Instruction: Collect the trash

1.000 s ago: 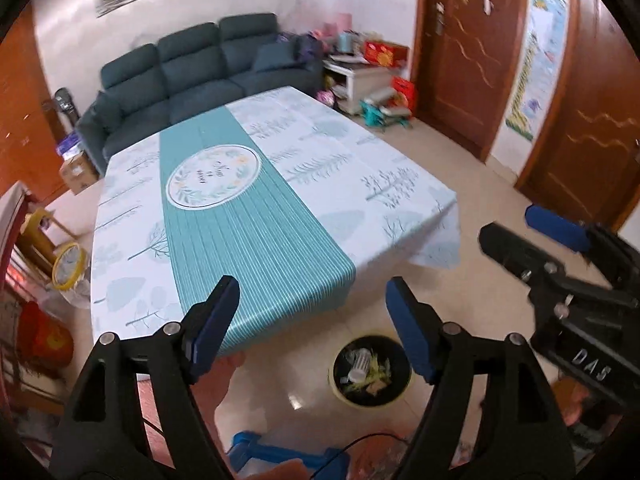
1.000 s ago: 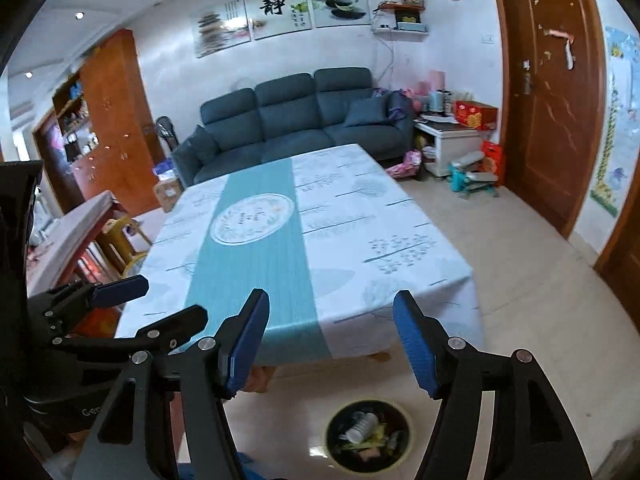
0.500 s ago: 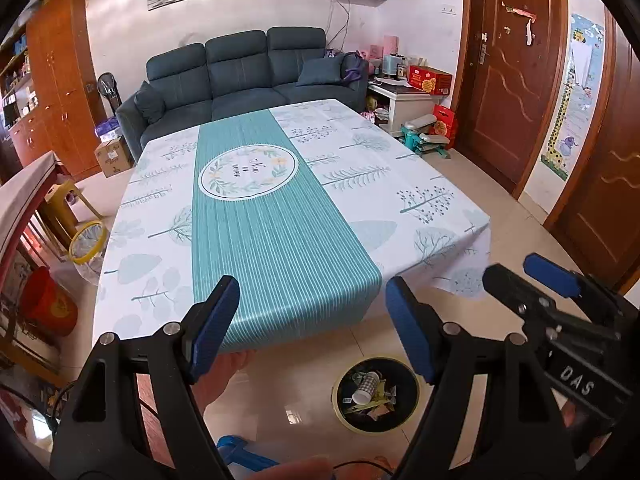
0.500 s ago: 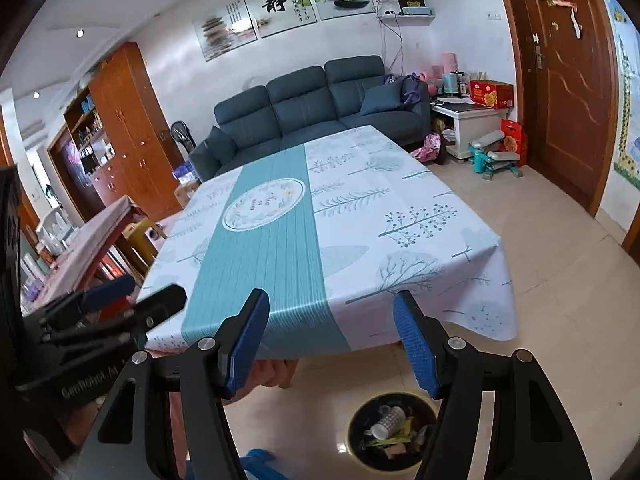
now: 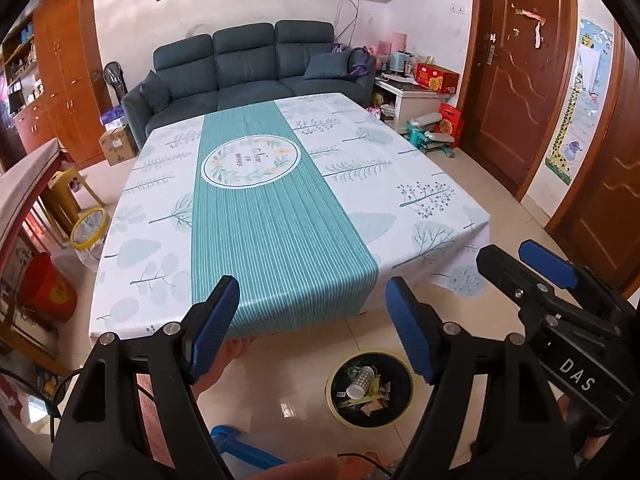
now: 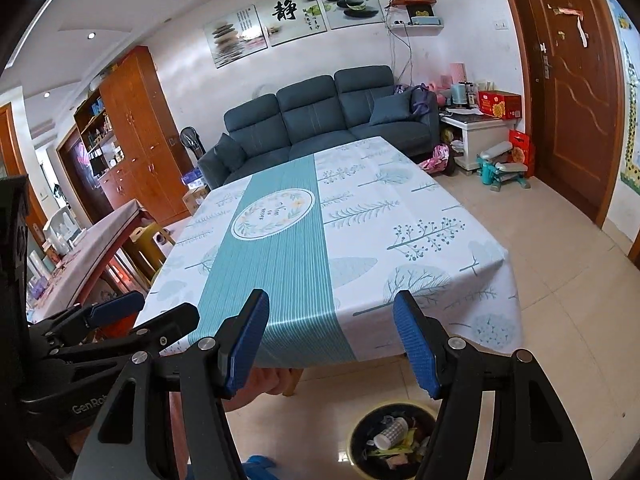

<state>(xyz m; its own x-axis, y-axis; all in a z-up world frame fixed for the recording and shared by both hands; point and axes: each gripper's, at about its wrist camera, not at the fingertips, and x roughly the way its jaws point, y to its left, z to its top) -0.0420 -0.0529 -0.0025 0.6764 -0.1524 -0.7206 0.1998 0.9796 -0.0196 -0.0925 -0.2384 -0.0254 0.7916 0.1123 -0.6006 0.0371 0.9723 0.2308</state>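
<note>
Down on the floor [image 5: 280, 380] before the table [image 5: 272, 208], the round bin [image 5: 370, 388] holds a checked cup and wrappers, partly hidden by fingers. Both the left gripper [image 5: 312, 328] and right gripper [image 6: 332, 344] are spread, holding nothing.

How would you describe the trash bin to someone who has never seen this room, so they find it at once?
Start at the big table with the teal-striped cloth before the blue sofa. On the tiled floor just off its near edge stands the trash bin, round and black-lined with a yellow rim. A white paper cup lies among the wrappers inside.
</note>
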